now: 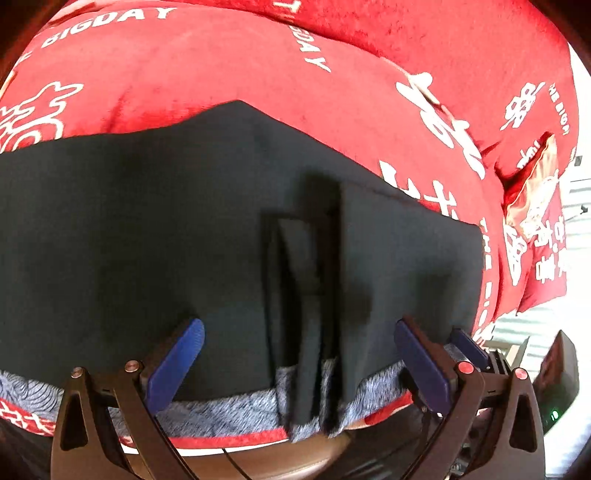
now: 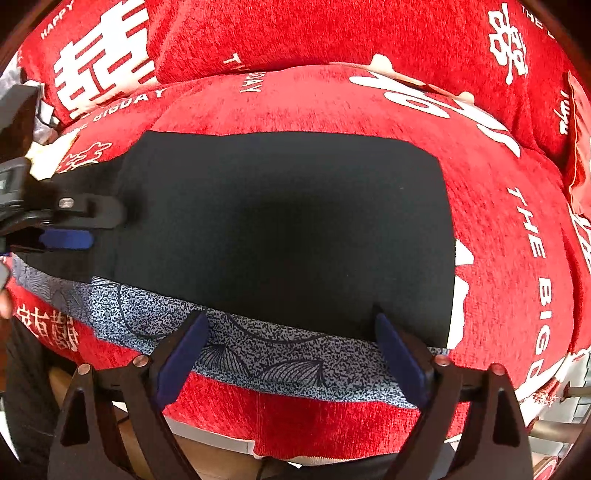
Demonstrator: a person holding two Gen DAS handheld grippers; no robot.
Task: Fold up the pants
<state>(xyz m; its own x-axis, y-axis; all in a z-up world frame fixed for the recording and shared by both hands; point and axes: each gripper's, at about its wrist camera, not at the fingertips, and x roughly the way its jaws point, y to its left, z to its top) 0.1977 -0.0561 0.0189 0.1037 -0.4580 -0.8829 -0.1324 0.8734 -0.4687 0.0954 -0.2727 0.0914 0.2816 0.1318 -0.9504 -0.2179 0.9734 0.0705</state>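
Note:
Dark pants (image 1: 147,229) lie flat, folded, on a red sofa cushion (image 1: 221,66); their right end shows as a neat dark rectangle in the right wrist view (image 2: 288,229). My left gripper (image 1: 299,354) is open, its blue pads over the near edge of the pants, where folded layers hang over the cushion front. My right gripper (image 2: 291,343) is open at the near edge of the pants, above a blue-grey patterned strip (image 2: 258,350). The left gripper also shows at the left of the right wrist view (image 2: 66,236). The right gripper's tip shows in the left wrist view (image 1: 469,343).
Red cushions with white lettering (image 2: 332,33) back the seat. A red pillow (image 1: 543,229) lies at the right end. A dark device with a green light (image 1: 557,384) sits low right. The brown sofa frame (image 1: 295,458) runs below the cushion.

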